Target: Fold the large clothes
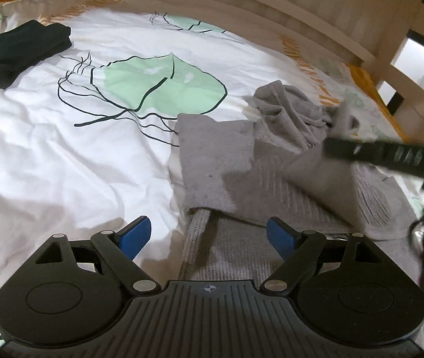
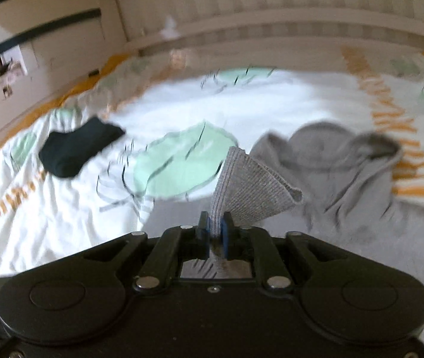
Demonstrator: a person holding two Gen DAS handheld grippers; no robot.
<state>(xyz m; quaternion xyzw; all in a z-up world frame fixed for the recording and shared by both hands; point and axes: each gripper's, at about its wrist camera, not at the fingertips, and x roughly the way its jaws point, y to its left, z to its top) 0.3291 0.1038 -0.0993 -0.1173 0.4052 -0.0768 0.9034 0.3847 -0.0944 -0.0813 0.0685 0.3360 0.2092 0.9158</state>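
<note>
A grey hoodie [image 1: 218, 155] lies crumpled on the right side of the bed, with its hood [image 2: 346, 149] towards the far rail. My left gripper [image 1: 209, 226] is open just above the hoodie's ribbed bottom edge [image 1: 200, 238]; nothing is pinched between its blue pads. My right gripper [image 2: 215, 220] is shut on a ribbed grey corner of the hoodie [image 2: 250, 188], which stands up from the jaws like a fan. In the left wrist view the right gripper [image 1: 331, 146] reaches in from the right, blurred, with grey cloth hanging from it.
The bed cover [image 1: 63, 164] is white with green leaf prints and orange stripes. A folded dark garment [image 1: 15, 50] lies at the far left [image 2: 77, 149]. A pale wooden bed rail [image 1: 241, 6] runs along the far side.
</note>
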